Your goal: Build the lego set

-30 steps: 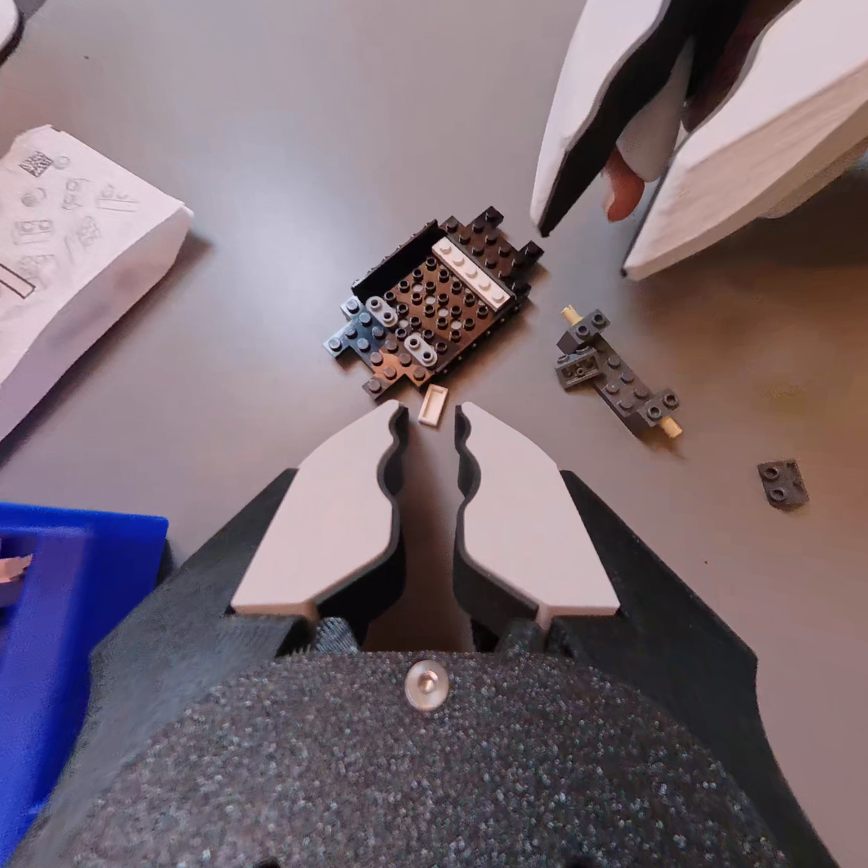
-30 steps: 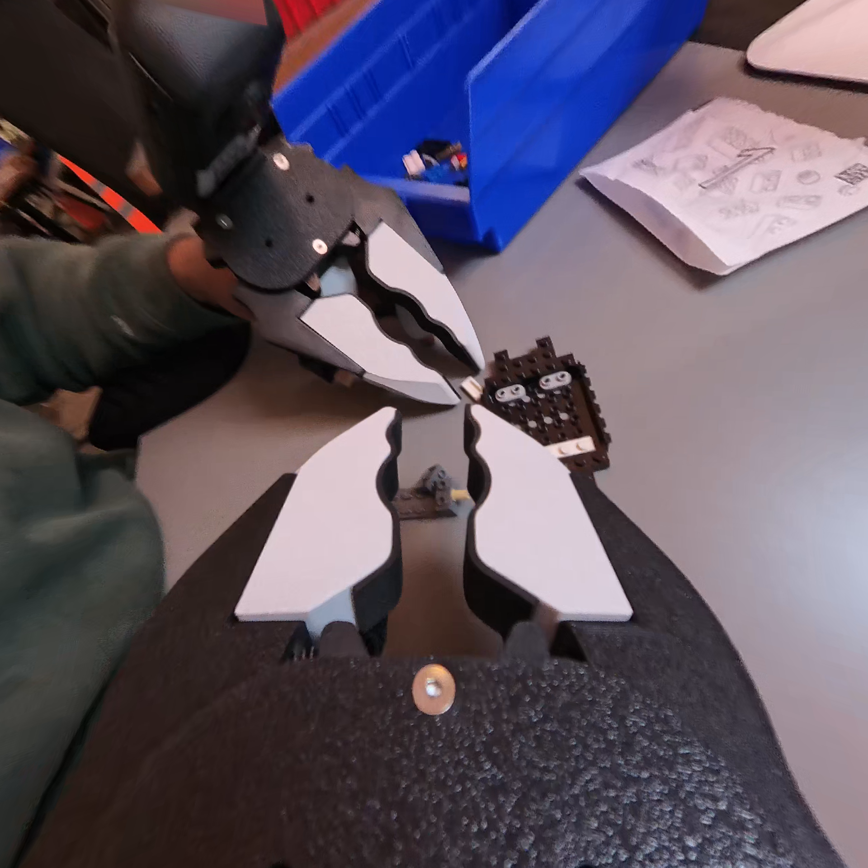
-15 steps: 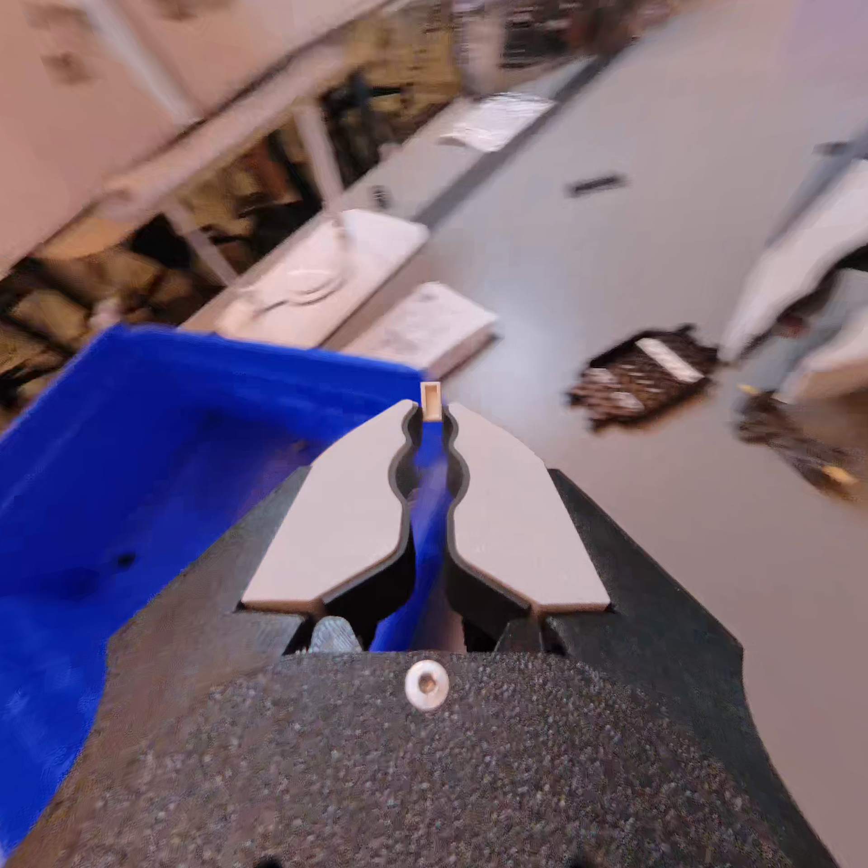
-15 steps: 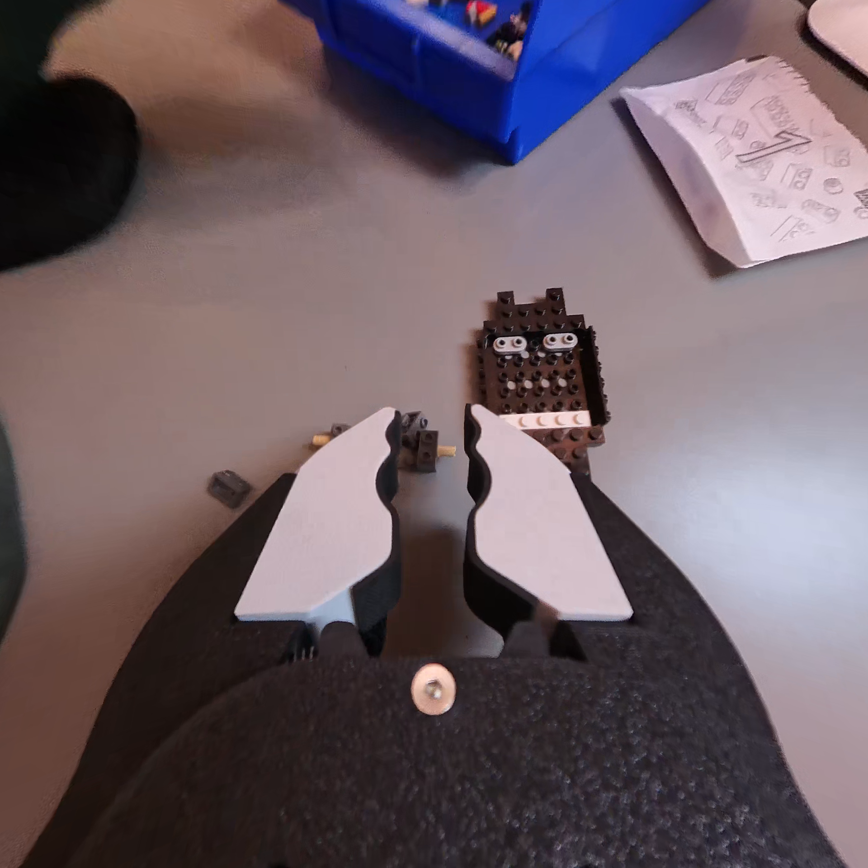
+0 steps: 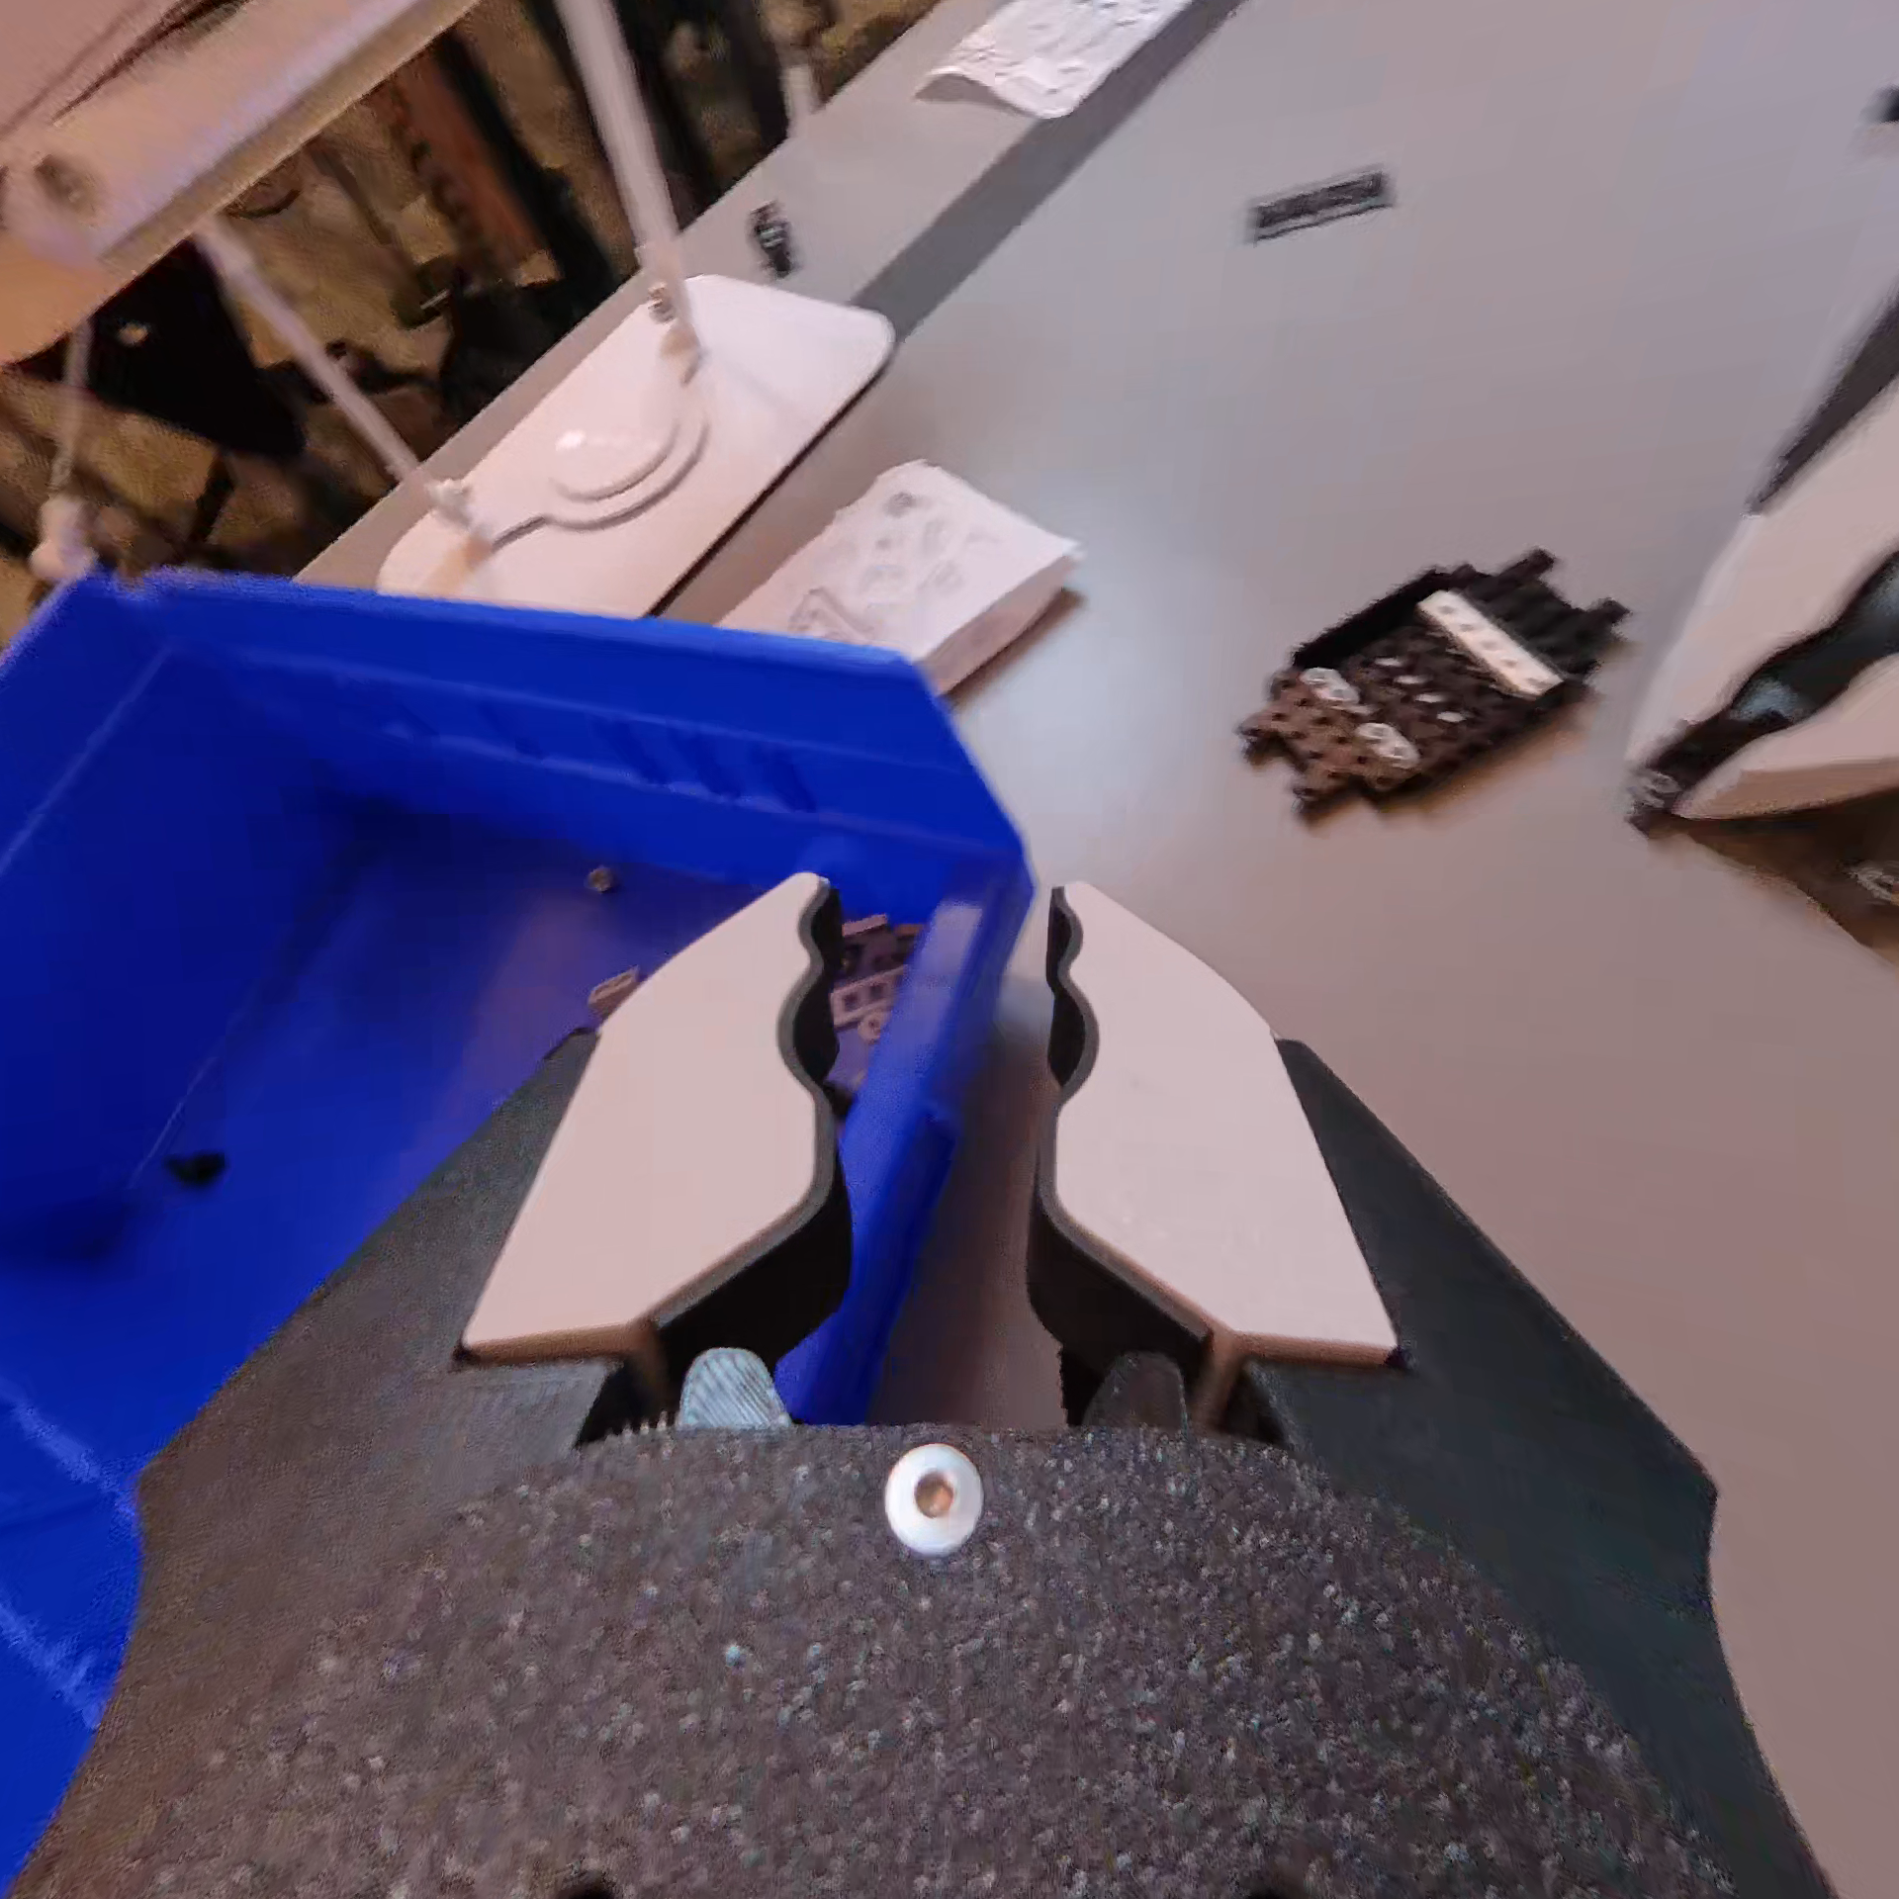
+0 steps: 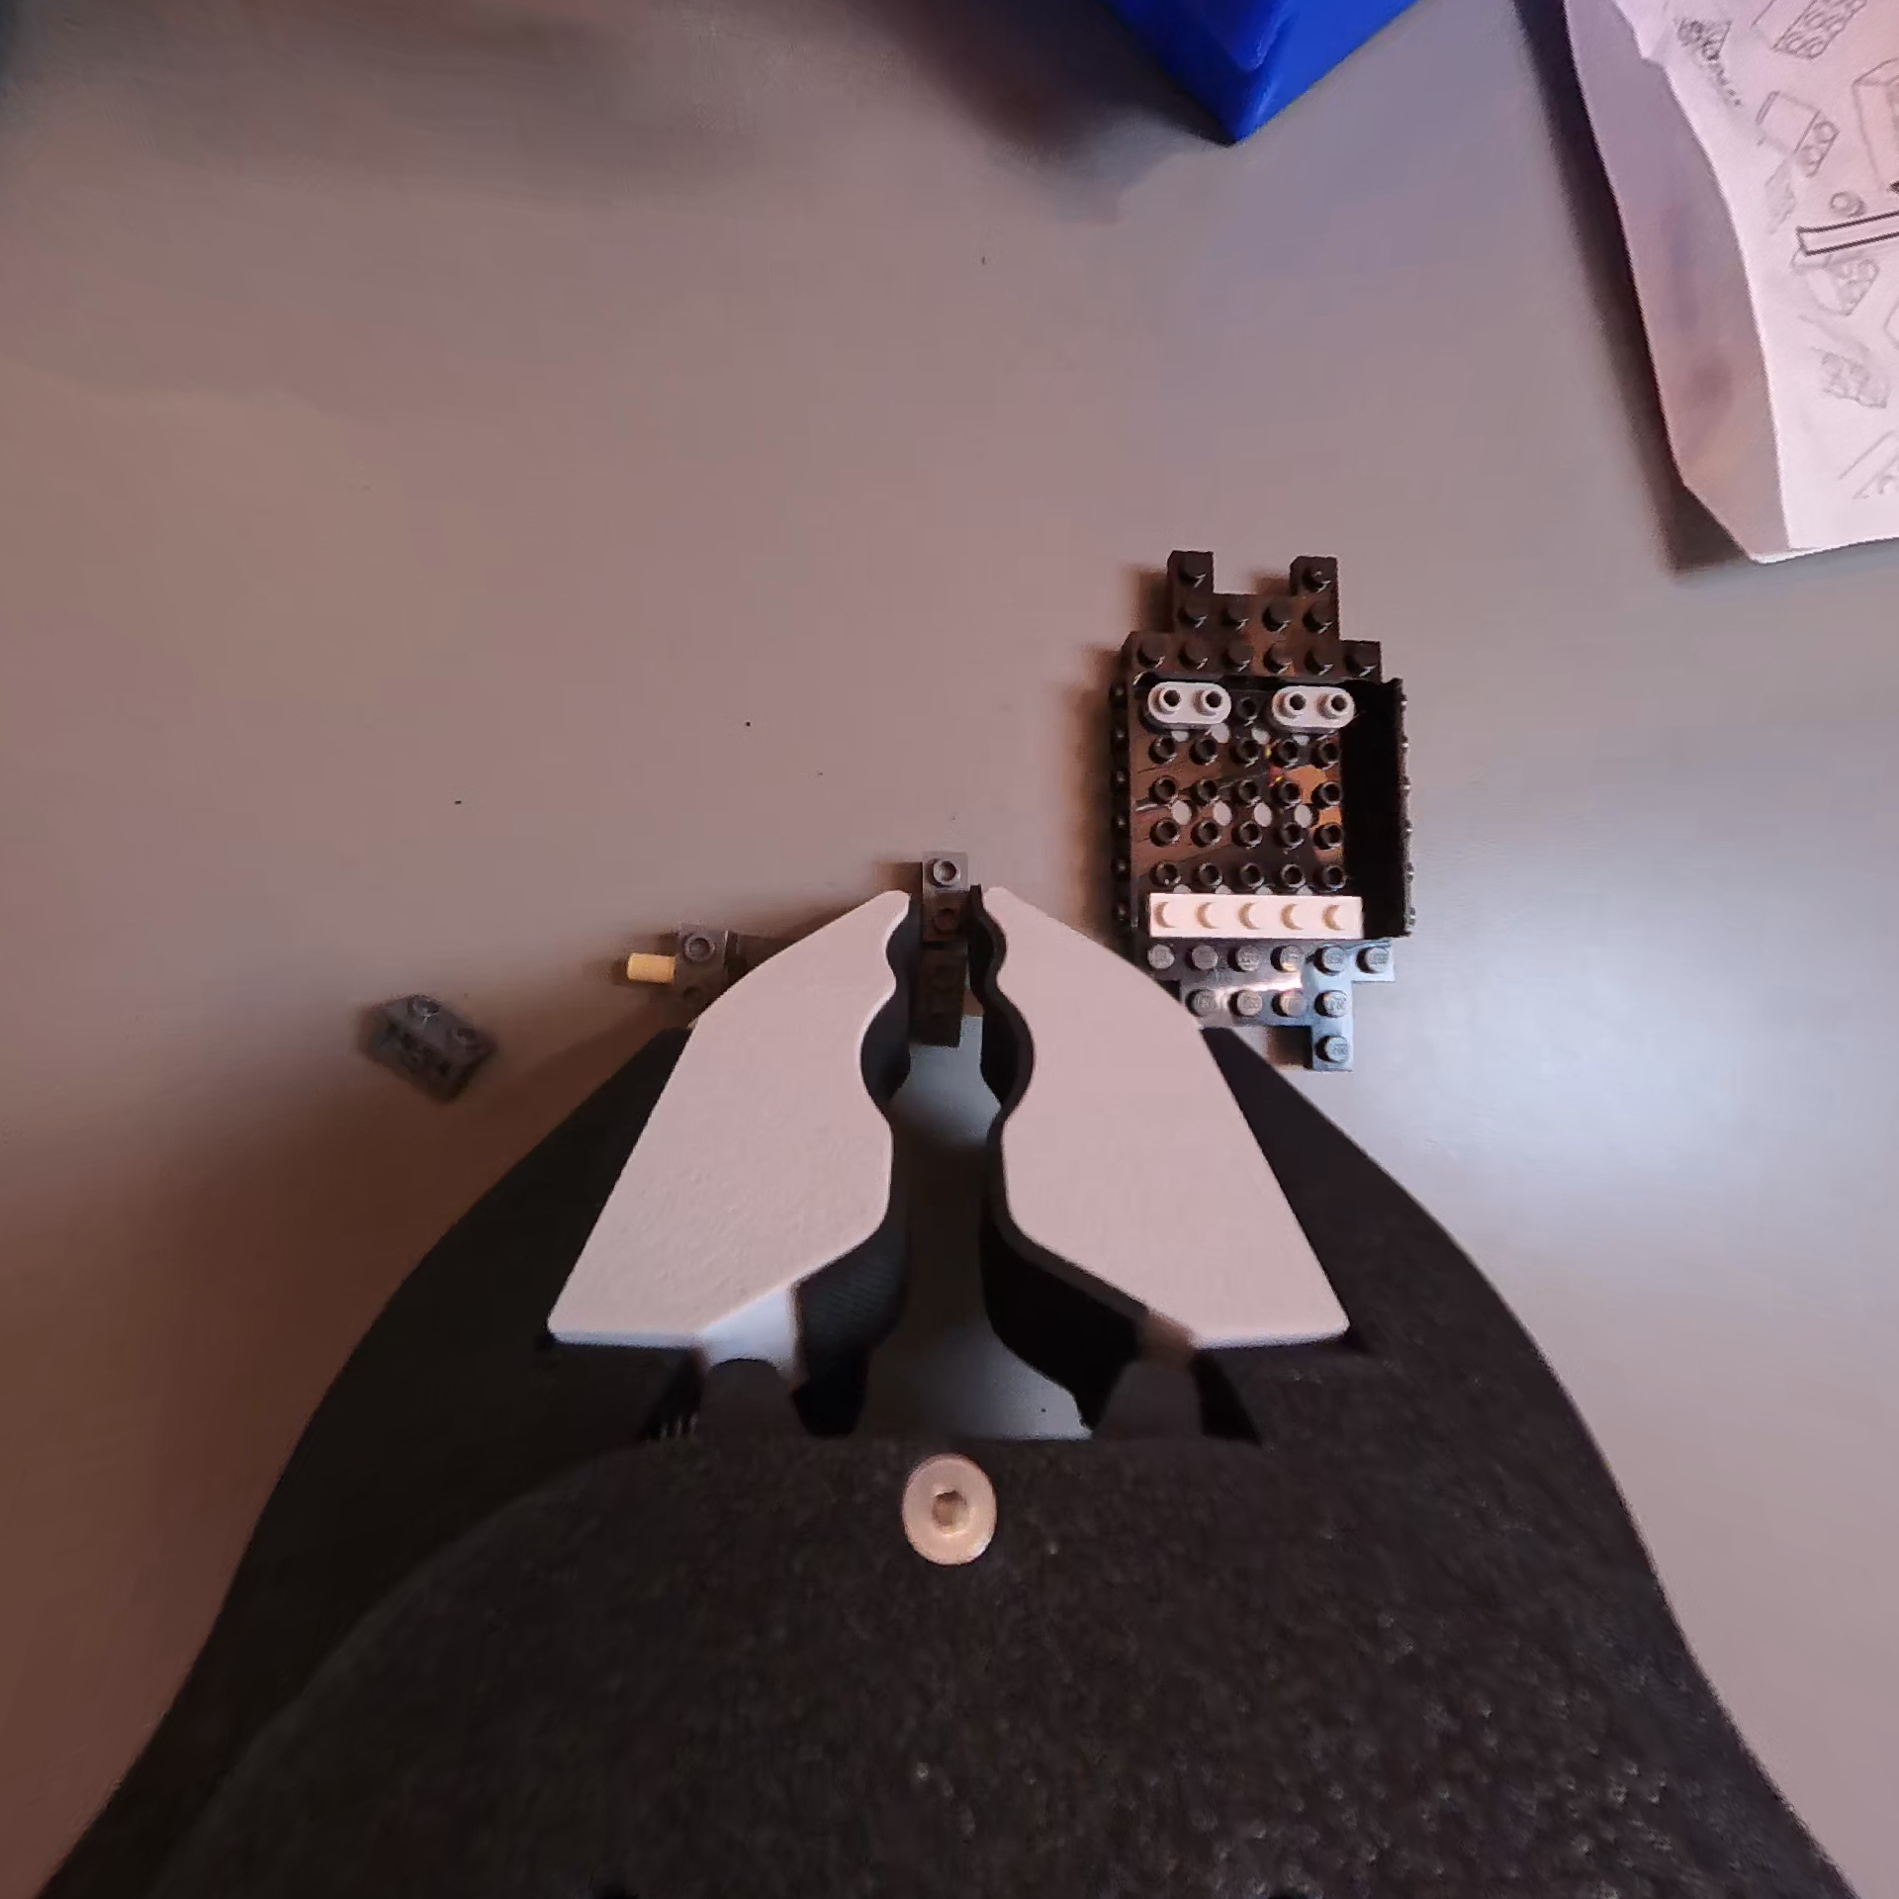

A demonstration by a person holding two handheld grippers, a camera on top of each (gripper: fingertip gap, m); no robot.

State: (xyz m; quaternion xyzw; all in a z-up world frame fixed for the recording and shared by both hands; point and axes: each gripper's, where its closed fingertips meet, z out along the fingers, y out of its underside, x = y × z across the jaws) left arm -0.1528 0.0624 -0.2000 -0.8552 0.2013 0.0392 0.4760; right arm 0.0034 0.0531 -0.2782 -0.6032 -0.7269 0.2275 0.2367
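My left gripper [image 5: 937,904] is open and empty, its jaws straddling the near corner of a blue bin [image 5: 432,719]. A small pale piece [image 5: 613,989] and a few bricks [image 5: 868,976] lie on the bin floor. My right gripper [image 6: 945,904] is shut on a dark grey brick strip [image 6: 943,873] lying on the table, whose tan pin end [image 6: 649,966] sticks out to the left. A black studded brick assembly [image 6: 1259,812] with a white strip lies just right of it and also shows in the left wrist view [image 5: 1428,683]. The right gripper shows there too [image 5: 1798,658].
A small grey sloped brick [image 6: 426,1043] lies left of the right gripper. A printed paper booklet [image 6: 1767,257] [image 5: 904,575] lies beyond the assembly. A white lamp base [image 5: 637,442] stands behind the bin. The bin's corner [image 6: 1243,51] shows at the top. The left gripper's tips are roughly 20 cm from the right gripper's.
My left gripper picked up the small tan tile, swung left over the blue bin and opened, so the tile is gone from its jaws. My right gripper lowered and shut on the grey strip.
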